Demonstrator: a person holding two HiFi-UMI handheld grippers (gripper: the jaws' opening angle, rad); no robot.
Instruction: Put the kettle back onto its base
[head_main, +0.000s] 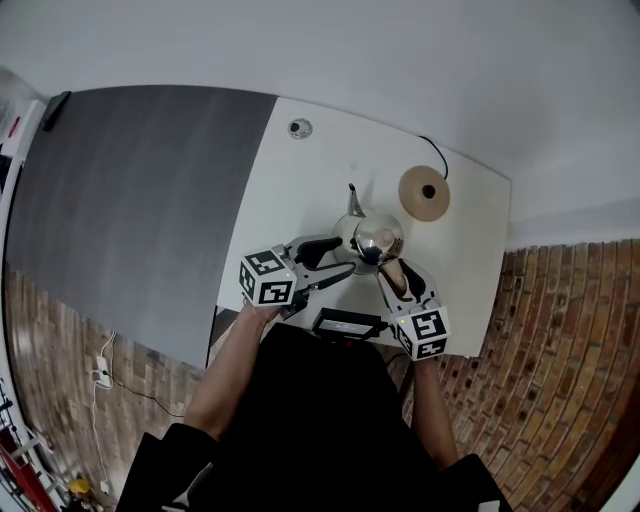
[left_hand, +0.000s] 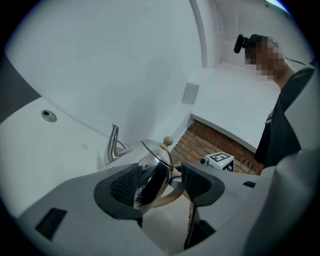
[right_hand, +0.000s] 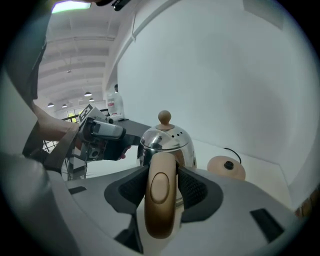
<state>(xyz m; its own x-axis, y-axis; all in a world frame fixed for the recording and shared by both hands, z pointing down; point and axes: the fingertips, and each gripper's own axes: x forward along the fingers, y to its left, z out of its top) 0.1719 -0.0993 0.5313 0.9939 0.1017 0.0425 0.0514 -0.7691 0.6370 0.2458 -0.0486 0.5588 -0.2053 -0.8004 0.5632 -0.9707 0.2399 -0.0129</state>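
A shiny steel kettle (head_main: 372, 238) (right_hand: 167, 142) with a wooden lid knob stands on the white table (head_main: 290, 200), apart from its round tan base (head_main: 424, 193) (right_hand: 226, 167), which lies further back to the right. Its tan handle (right_hand: 160, 195) sits between the pads of my right gripper (head_main: 393, 272) (right_hand: 161, 187), whose jaws are spread to either side of it without squeezing. My left gripper (head_main: 342, 257) (left_hand: 160, 182) is open, its fingertips right at the left side of the kettle (left_hand: 152, 175). The spout (head_main: 353, 200) points away from me.
A black cord (head_main: 435, 150) runs from the base to the table's back edge. A cable grommet (head_main: 300, 128) sits at the table's far left. A black device (head_main: 345, 322) lies at the near edge. Grey floor lies left, brick-patterned floor right.
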